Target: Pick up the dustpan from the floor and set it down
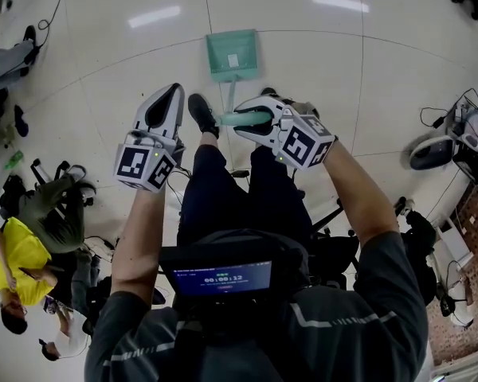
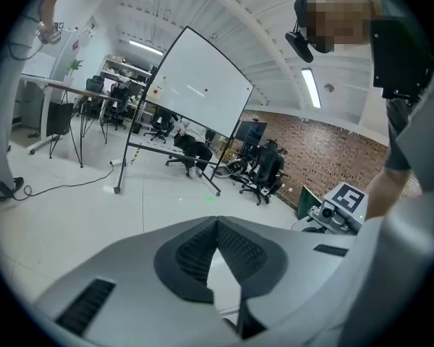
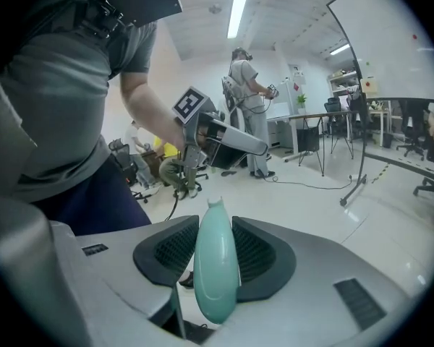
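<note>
Right gripper view: my right gripper [image 3: 215, 226] clamps the handle of the mint-green plastic long-handled dustpan [image 1: 233, 54], its pan down by the pale tiled floor [image 1: 342, 70]. My left gripper [image 2: 217, 226] is closed, empty. I'd lower gently until the pan sits flat, then release.

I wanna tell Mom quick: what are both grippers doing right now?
Left gripper: closed, empty.
Right gripper: closed on the dustpan handle.

A black shoe [image 1: 201, 114] stands on the pale, glossy floor [image 1: 103, 70]. Whether the teal dustpan [image 1: 233, 54] touches it, I can't tell.
</note>
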